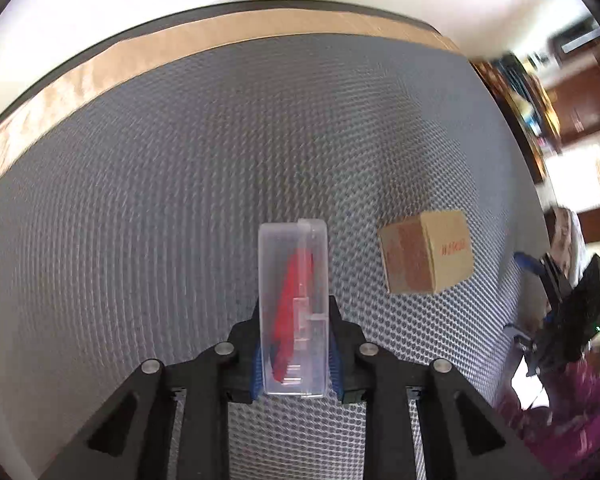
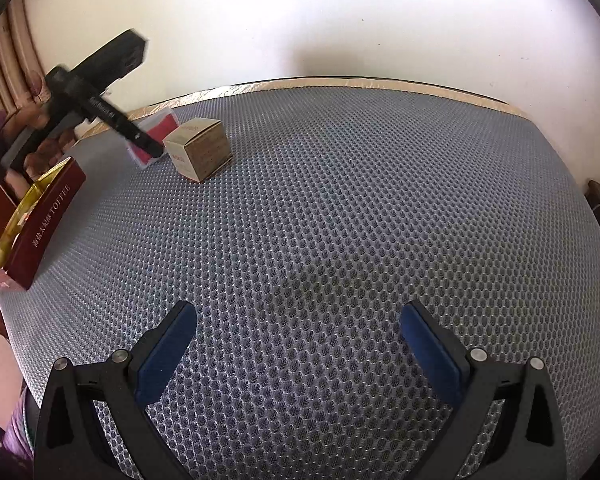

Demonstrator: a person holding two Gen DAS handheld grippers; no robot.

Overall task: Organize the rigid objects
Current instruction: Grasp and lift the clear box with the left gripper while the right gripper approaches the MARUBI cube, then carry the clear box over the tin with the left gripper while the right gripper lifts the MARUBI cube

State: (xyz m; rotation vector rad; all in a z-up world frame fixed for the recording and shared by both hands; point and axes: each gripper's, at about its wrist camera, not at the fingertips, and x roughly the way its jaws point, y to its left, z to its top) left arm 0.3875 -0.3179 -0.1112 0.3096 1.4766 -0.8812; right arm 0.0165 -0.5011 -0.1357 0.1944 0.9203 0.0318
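Note:
My left gripper (image 1: 294, 320) is shut on a clear plastic case with a red insert (image 1: 294, 304) and holds it above the grey mesh mat (image 1: 160, 200). The case also shows in the right wrist view (image 2: 154, 138), partly hidden by the left gripper (image 2: 140, 138). A small cardboard box (image 1: 426, 256) sits on the mat to the right of the case; it also shows in the right wrist view (image 2: 198, 148). My right gripper (image 2: 298, 320) is open and empty, low over the near part of the mat (image 2: 340, 220).
A dark red open tin marked TOFFEE (image 2: 40, 220), gold inside, stands at the mat's left edge. A tan strip (image 1: 140, 56) borders the mat's far edge by a white wall. Wooden furniture (image 1: 572, 108) lies beyond the right side.

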